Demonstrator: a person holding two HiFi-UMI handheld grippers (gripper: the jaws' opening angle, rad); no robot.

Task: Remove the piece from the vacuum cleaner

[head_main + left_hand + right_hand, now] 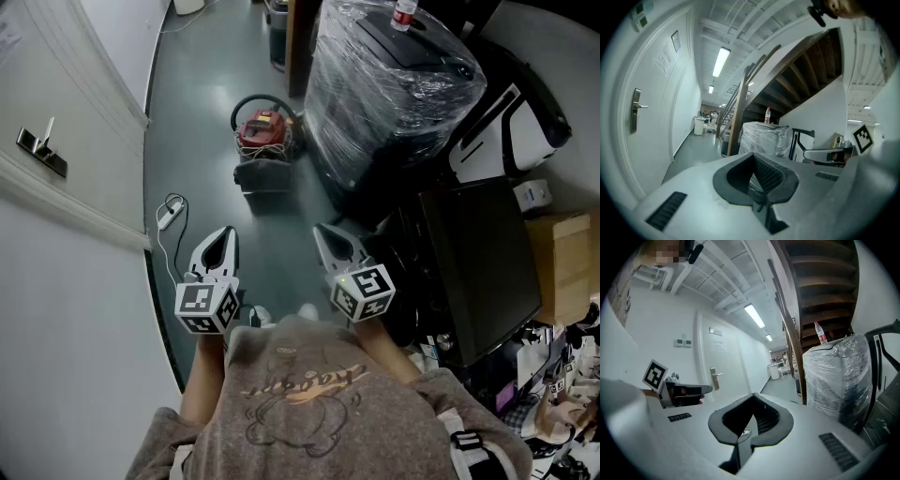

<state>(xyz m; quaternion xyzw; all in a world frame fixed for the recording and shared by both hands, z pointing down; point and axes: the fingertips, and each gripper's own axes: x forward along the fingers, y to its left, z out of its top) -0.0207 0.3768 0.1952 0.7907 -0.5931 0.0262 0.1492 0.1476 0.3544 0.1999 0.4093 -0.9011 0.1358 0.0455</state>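
A small red vacuum cleaner (262,129) with a black hose looped over it stands on the grey floor, well ahead of me in the head view. A dark boxy piece (263,175) lies just in front of it. My left gripper (218,246) and right gripper (330,241) are held side by side near my body, both pointing forward, both shut and empty. In the left gripper view the left gripper (757,199) has its jaws together; the right gripper (740,442) looks the same in its own view. Neither gripper view shows the vacuum cleaner.
A large plastic-wrapped object (389,84) with a bottle (404,13) on top stands at the right. A black panel (478,267), a cardboard box (562,258) and clutter fill the right side. A white door with a handle (40,150) is at left; a white cable (169,217) lies by it.
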